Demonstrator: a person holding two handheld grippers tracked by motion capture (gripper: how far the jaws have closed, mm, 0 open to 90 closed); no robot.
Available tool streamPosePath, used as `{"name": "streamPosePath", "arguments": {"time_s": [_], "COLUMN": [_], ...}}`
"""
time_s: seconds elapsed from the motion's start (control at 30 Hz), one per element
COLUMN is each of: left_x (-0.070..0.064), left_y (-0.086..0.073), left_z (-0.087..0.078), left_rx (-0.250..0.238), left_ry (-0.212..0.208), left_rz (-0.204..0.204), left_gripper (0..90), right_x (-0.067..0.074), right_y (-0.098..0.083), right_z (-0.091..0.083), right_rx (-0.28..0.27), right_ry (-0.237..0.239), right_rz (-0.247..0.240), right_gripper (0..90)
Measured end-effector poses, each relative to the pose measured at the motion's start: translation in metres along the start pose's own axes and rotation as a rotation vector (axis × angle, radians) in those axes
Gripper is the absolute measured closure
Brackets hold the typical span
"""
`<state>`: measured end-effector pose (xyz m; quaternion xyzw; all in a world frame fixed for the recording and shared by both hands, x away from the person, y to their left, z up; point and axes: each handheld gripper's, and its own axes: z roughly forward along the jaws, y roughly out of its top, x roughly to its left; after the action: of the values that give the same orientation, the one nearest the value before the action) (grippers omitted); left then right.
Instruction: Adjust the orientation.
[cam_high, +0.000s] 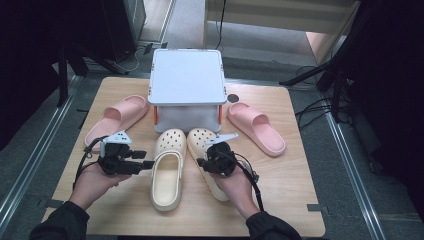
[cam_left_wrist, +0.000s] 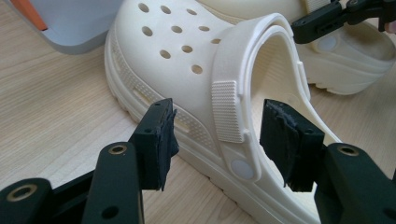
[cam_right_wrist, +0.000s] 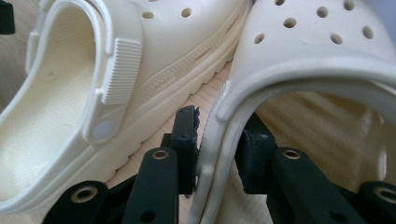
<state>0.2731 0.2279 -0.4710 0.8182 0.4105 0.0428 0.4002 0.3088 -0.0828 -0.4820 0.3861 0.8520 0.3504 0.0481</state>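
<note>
Two cream clogs lie side by side mid-table, toes toward the far side. My left gripper (cam_high: 147, 164) comes at the left clog (cam_high: 167, 175) from its left. In the left gripper view its jaws stand open astride that clog's (cam_left_wrist: 177, 42) side wall and strap rivet, pads clear of it. My right gripper (cam_high: 200, 162) sits over the inner wall of the right clog (cam_high: 202, 142). In the right gripper view that clog's (cam_right_wrist: 317, 46) thin wall runs between the jaws (cam_right_wrist: 217, 149); the left pad is at the wall, the right pad stands slightly off it.
A white-topped box (cam_high: 187, 80) stands behind the clogs. One pink slide (cam_high: 117, 117) lies left of it and another (cam_high: 257, 127) right of it. The wooden table (cam_high: 290, 190) has bare room at the front right and front left.
</note>
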Motion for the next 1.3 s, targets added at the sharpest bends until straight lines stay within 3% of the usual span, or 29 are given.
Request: {"name": "streamPosePath", "arguments": {"time_s": [0.1,0.13,0.3,0.37,0.43,0.47,0.57,0.67,0.87,1.0,1.17,1.3], "left_x": [-0.001,0.0,0.003,0.004,0.005,0.007,0.009,0.014,0.023,0.029,0.03,0.027], "left_y": [-0.001,-0.002,-0.003,-0.003,-0.004,-0.004,-0.004,-0.005,-0.005,-0.006,-0.006,-0.005], "left_z": [0.0,-0.001,-0.003,-0.003,-0.003,-0.003,-0.001,0.003,0.01,0.018,0.022,0.032], "left_rx": [0.001,0.0,-0.01,-0.017,-0.026,-0.024,-0.02,-0.012,0.011,0.043,0.058,0.107], "left_ry": [0.003,0.003,0.017,0.015,0.02,0.033,0.034,0.044,0.054,0.055,0.049,0.047], "left_rz": [0.003,-0.002,-0.016,-0.021,-0.002,0.009,0.007,-0.004,-0.022,-0.03,-0.03,-0.015], "left_gripper": [44.3,44.3,45.0,46.9,51.5,54.0,57.9,60.9,62.5,63.5,64.3,64.5], "right_x": [-0.001,-0.003,-0.009,-0.013,-0.014,-0.017,-0.021,-0.035,-0.057,-0.072,-0.075,-0.076], "right_y": [0.0,0.0,0.0,-0.002,-0.003,-0.005,-0.007,-0.014,-0.02,-0.028,-0.031,-0.032], "right_z": [0.0,-0.002,-0.021,-0.036,-0.041,-0.052,-0.058,-0.067,-0.074,-0.066,-0.058,-0.047], "right_rx": [-0.003,-0.012,-0.043,-0.066,-0.076,-0.088,-0.091,-0.108,-0.1,-0.068,-0.039,-0.011], "right_ry": [0.021,0.049,0.083,0.11,0.124,0.127,0.12,0.098,0.066,0.032,0.011,-0.019], "right_rz": [-0.001,0.005,0.02,0.02,0.016,0.011,0.0,-0.012,0.031,0.041,0.03,0.007], "right_gripper": [68.5,65.0,63.2,69.8,73.0,78.4,81.3,85.7,90.0,90.0,87.5,86.0]}}
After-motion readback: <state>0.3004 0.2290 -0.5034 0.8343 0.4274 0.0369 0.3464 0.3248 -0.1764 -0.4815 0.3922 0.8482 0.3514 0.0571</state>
